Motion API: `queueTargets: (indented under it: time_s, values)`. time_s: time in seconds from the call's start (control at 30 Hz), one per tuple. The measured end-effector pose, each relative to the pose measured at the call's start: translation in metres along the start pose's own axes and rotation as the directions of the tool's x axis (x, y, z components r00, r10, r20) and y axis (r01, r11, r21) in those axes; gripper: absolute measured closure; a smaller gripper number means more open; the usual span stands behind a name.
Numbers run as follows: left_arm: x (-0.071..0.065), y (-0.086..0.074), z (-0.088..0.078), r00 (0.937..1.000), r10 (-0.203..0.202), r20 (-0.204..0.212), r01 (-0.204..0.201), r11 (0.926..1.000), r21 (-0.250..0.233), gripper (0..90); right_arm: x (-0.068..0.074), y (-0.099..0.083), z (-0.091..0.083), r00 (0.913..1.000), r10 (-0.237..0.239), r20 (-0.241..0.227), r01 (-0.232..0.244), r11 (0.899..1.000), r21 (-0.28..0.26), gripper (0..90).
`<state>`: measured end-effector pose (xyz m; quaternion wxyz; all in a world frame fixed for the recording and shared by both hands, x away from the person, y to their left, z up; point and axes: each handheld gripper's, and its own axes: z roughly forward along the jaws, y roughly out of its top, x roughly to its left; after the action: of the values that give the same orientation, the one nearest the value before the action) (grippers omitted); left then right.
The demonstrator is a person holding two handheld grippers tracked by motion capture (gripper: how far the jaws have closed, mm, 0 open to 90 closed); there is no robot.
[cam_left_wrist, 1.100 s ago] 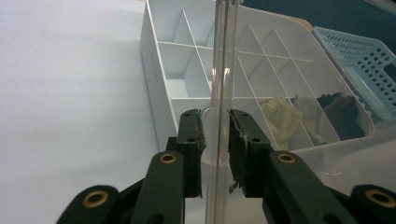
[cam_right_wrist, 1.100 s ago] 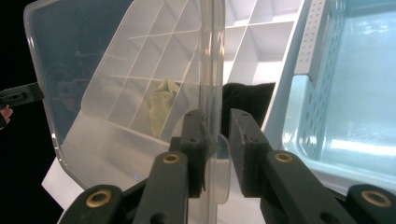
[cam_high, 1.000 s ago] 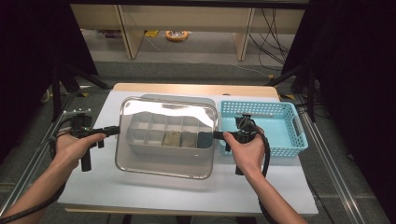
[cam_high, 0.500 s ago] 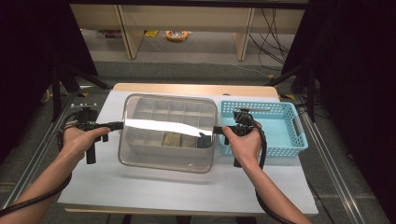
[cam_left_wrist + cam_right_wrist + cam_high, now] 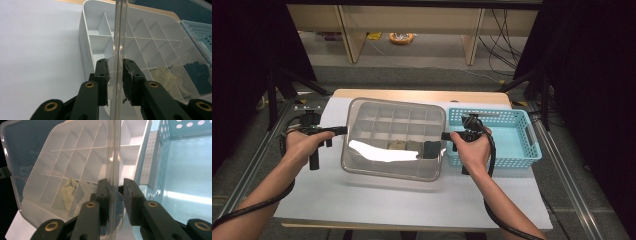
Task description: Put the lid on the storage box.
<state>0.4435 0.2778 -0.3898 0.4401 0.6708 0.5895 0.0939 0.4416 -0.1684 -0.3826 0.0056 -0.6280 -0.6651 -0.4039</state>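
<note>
One clear lid (image 5: 394, 150) is held level above one divided box (image 5: 362, 117), long axis running left to right, clamped at its ends by left gripper (image 5: 343, 131) and right gripper (image 5: 445, 136); one blue basket (image 5: 512, 135) is noted beside.

The lid (image 5: 393, 140) is clear plastic with a bright white glare streak across its six o'clock half. Under it, the divided box (image 5: 100, 37) is white, its partitions making a grid of pale squares. One compartment holds something pale yellow (image 5: 68, 188), and the compartment at its three o'clock side in the high view holds something black (image 5: 197, 75). The basket (image 5: 517, 125), at three o'clock of the box, is light blue with rows of small holes in its walls. Both grippers, left (image 5: 115, 67) and right (image 5: 117, 187), have black jaws with brass-coloured rivets. The table sheet (image 5: 412, 200) is plain white, with a tan wooden edge at twelve o'clock.
</note>
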Motion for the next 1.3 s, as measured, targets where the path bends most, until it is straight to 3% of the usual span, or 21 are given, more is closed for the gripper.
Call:
queueTargets:
  time_s: [0.1, 0.2, 0.27, 0.5, 0.53, 0.57, 0.6, 0.63, 0.67, 0.7, 0.73, 0.8, 0.87, 0.93, 0.97, 1.0, 1.07, 1.17, 1.23, 1.27, 1.3]
  values:
    - [0.002, 0.001, 0.003, 1.0000, -0.002, -0.004, 0.002, 0.9999, 0.011, 73.7, 0.001, 0.003, 0.001, 0.9998, 0.020, 0.000, -0.020, 1.000, -0.006, 75.7]
    - [0.002, 0.002, 0.006, 0.9997, -0.025, -0.006, 0.025, 0.9997, -0.004, 73.5, -0.001, 0.005, 0.003, 0.9999, -0.016, 0.001, 0.016, 1.000, -0.010, 75.7]
    - [0.004, 0.003, 0.007, 0.9998, -0.018, -0.011, 0.018, 0.9998, 0.005, 73.4, 0.001, 0.006, 0.005, 0.9998, 0.019, 0.008, -0.019, 1.000, -0.006, 75.7]
    - [0.006, 0.003, 0.013, 0.9994, -0.028, -0.021, 0.029, 0.9994, 0.020, 72.8, -0.003, 0.007, 0.010, 0.9997, 0.012, 0.020, -0.012, 1.000, 0.003, 75.6]
    - [0.006, 0.003, 0.014, 0.9994, -0.026, -0.023, 0.026, 0.9995, 0.019, 72.8, -0.003, 0.008, 0.011, 0.9996, 0.021, 0.020, -0.021, 1.000, 0.004, 75.6]
    - [0.007, 0.003, 0.015, 0.9994, -0.014, -0.031, 0.014, 0.9997, 0.021, 73.1, -0.005, 0.008, 0.013, 0.9998, -0.005, 0.018, 0.005, 1.000, -0.001, 75.5]
    - [0.007, 0.004, 0.015, 0.9995, 0.015, -0.028, -0.014, 0.9999, 0.008, 78.4, -0.004, 0.008, 0.014, 0.9997, 0.015, 0.022, -0.015, 1.000, 0.002, 75.6]
    - [0.006, 0.004, 0.016, 0.9986, -0.031, 0.044, 0.032, 0.9994, -0.017, 85.9, -0.004, 0.008, 0.014, 0.9995, 0.004, 0.031, -0.004, 1.000, 0.002, 75.9]
    - [0.002, 0.005, 0.017, 0.9951, -0.064, 0.075, 0.063, 0.9980, 0.011, 87.1, -0.005, 0.009, 0.016, 1.0000, 0.009, 0.003, -0.009, 1.000, 0.002, 76.1]
    - [-0.003, 0.005, 0.018, 0.9992, -0.012, 0.037, 0.012, 0.9997, 0.020, 86.5, -0.002, 0.008, 0.019, 0.9986, 0.051, -0.014, -0.050, 0.998, 0.023, 80.5]
    - [-0.006, 0.005, 0.020, 0.9996, 0.025, 0.009, -0.025, 0.9995, 0.020, 85.8, 0.000, 0.008, 0.019, 0.9999, -0.011, 0.012, 0.011, 1.000, 0.019, 90.0]
    - [-0.006, 0.005, 0.023, 0.9995, -0.014, 0.029, 0.014, 0.9999, 0.010, 84.1, 0.004, 0.006, 0.021, 0.9976, -0.062, 0.030, 0.062, 0.998, 0.014, 90.0]
    - [-0.005, 0.004, 0.024, 0.9996, 0.027, -0.003, -0.027, 0.9995, 0.017, 82.7, 0.006, 0.006, 0.019, 0.9930, -0.087, 0.081, 0.087, 0.996, 0.002, 89.9]
    - [-0.007, 0.004, 0.023, 0.9996, 0.029, 0.006, -0.029, 0.9996, 0.002, 83.8, 0.005, 0.008, 0.016, 0.9883, -0.109, 0.106, 0.109, 0.994, 0.007, 89.0]
    - [-0.009, 0.003, 0.021, 0.9987, 0.051, 0.000, -0.051, 0.9987, 0.002, 83.5, 0.007, 0.009, 0.014, 0.9907, -0.099, 0.094, 0.100, 0.995, -0.011, 88.7]
    - [-0.010, 0.004, 0.019, 0.9989, 0.047, 0.003, -0.047, 0.9988, -0.013, 82.9, 0.004, 0.009, 0.013, 0.9875, -0.126, 0.095, 0.129, 0.991, -0.021, 88.1]
    - [-0.011, 0.004, 0.012, 0.9964, 0.083, -0.020, -0.083, 0.9965, -0.013, 78.0, 0.001, 0.009, 0.013, 0.9862, -0.147, 0.077, 0.148, 0.989, -0.019, 86.3]
    - [-0.007, 0.001, -0.002, 0.9906, 0.127, -0.051, -0.128, 0.9918, -0.011, 69.6, 0.002, 0.001, 0.010, 0.9900, -0.131, 0.053, 0.130, 0.991, 0.015, 84.6]
    - [0.000, -0.005, -0.014, 0.9920, 0.118, -0.045, -0.118, 0.9930, -0.002, 63.1, 0.003, -0.010, 0.006, 0.9927, -0.113, 0.042, 0.111, 0.992, 0.066, 83.5]
    - [0.003, -0.009, -0.020, 0.9944, 0.099, -0.038, -0.099, 0.9950, -0.011, 63.5, 0.004, -0.016, 0.004, 0.9946, -0.100, 0.027, 0.098, 0.992, 0.081, 84.5]
    - [0.006, -0.012, -0.025, 0.9934, 0.106, -0.042, -0.107, 0.9943, -0.006, 66.0, 0.003, -0.022, 0.002, 0.9923, -0.121, 0.028, 0.118, 0.989, 0.092, 86.6]
